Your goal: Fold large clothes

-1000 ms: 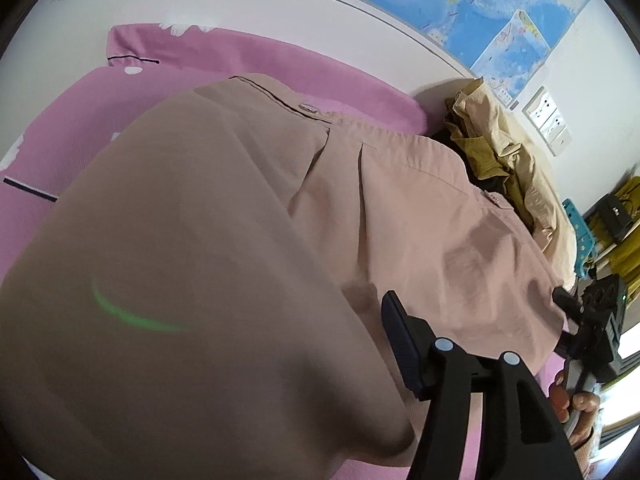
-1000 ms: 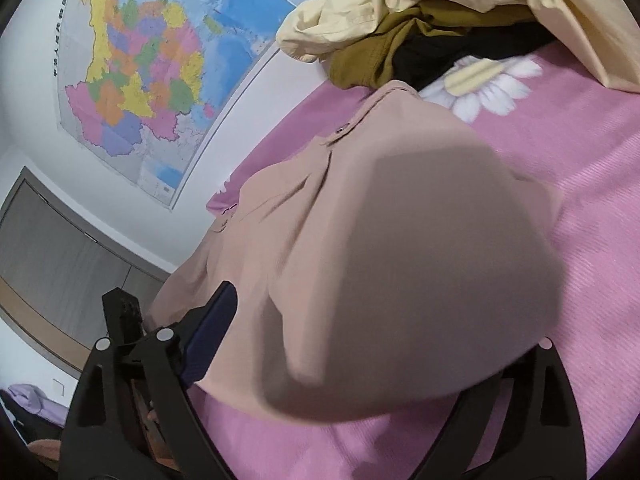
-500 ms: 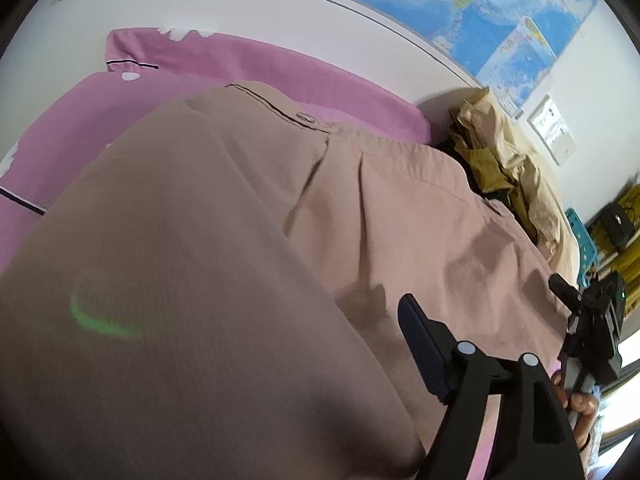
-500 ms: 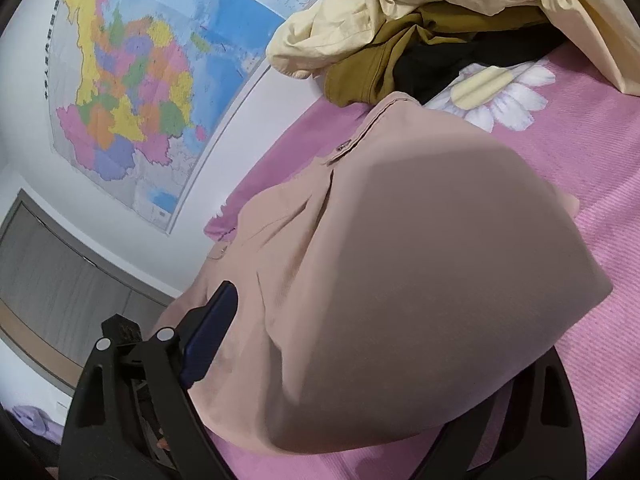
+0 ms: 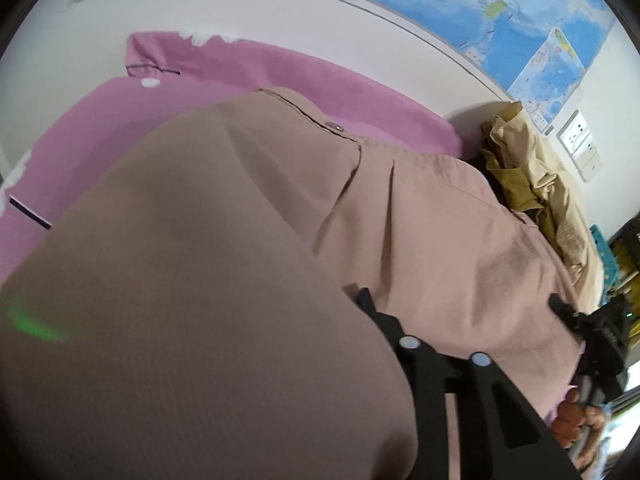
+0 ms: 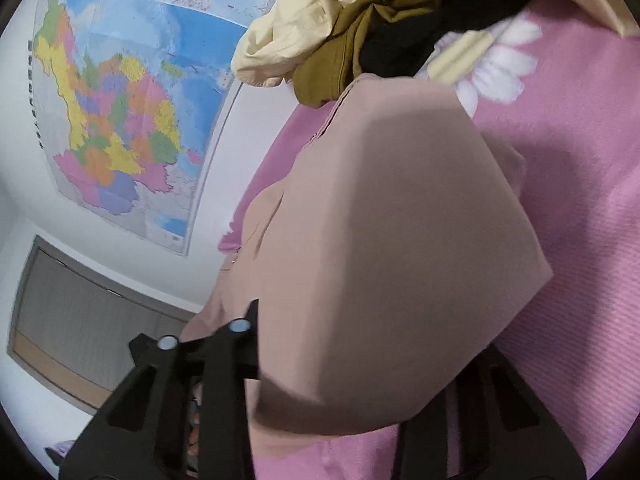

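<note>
A dusty-pink shirt point(image 5: 440, 220) lies spread over a pink bed sheet point(image 5: 280, 76). A raised fold of it drapes over my left gripper point(image 5: 320, 308) and hides one finger. The other finger's pad point(image 5: 365, 300) touches the fold, and the jaws are closing with cloth between them. In the right wrist view the shirt point(image 6: 380, 220) bulges over my right gripper point(image 6: 320, 320). Its jaws are closing too, and the fold sits between the left fingertip point(image 6: 254, 312) and the partly covered right finger. The right gripper point(image 5: 592, 328) also shows at the shirt's far edge, held by a hand point(image 5: 576, 420).
A heap of cream, olive and black clothes point(image 6: 340, 40) lies at the head of the bed by the wall. Maps point(image 6: 120, 120) hang above it, with wall sockets point(image 5: 580, 144) nearby. Bare pink sheet with a daisy print point(image 6: 500, 68) lies right of the shirt. A grey cabinet point(image 6: 80, 312) stands at the left.
The visible finger of each gripper has moved inward against the shirt fold. The right wrist view has rolled and dropped a little toward the bed.
</note>
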{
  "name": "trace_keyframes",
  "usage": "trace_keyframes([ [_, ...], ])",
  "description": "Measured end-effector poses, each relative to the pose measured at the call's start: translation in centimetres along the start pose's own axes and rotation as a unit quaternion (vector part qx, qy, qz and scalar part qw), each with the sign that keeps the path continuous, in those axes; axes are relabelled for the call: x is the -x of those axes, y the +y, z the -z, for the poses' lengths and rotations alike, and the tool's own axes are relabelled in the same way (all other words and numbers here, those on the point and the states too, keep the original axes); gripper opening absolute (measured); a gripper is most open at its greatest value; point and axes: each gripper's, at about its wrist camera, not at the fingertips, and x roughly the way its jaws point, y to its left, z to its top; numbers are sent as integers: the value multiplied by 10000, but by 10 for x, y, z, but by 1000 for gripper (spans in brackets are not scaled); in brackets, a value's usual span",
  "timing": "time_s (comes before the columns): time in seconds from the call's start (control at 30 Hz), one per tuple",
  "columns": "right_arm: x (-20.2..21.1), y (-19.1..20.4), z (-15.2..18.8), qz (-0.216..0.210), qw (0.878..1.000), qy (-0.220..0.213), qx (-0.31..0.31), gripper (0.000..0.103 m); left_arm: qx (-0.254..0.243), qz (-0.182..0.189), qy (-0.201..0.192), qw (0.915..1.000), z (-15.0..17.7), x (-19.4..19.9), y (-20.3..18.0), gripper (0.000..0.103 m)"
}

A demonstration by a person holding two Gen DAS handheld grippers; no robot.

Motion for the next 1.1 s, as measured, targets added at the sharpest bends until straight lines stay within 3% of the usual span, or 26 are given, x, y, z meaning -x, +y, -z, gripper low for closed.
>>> trace_keyframes([
  [0.07,0,4,0,-1,9999,31,115,30,-34,-1,7,10000,-1,2,0,29],
  [0.13,-1,4,-2,42,9999,63,109,39,-106,-21,59,9999,-3,-1,-1,32],
  [0.2,-1,4,-3,-36,10000,32,57,43,-49,169,106,9998,-5,-3,1,51],
  [0.33,-8,11,-3,96,9997,7,241,47,-139,143,82,9998,-6,-7,-5,53],
  [0.37,-9,11,-4,107,9996,14,249,44,-140,106,79,9998,-6,-7,-6,48],
  [0.4,-11,11,-4,81,9997,49,240,34,-145,47,87,9998,-7,-7,-5,34],
  [0.47,-10,11,-6,-60,9997,71,226,22,-27,59,87,9999,-9,-6,-2,24],
  [0.53,-9,20,-6,-24,9991,69,411,20,34,136,51,9999,-12,-1,0,18],
  [0.83,-14,108,-36,-535,9892,29,1367,17,-530,11,-450,9976,-76,48,-8,15],
  [1.1,-64,181,-61,-911,9767,178,1934,16,-529,-663,-1081,9905,-142,82,16,15],
])
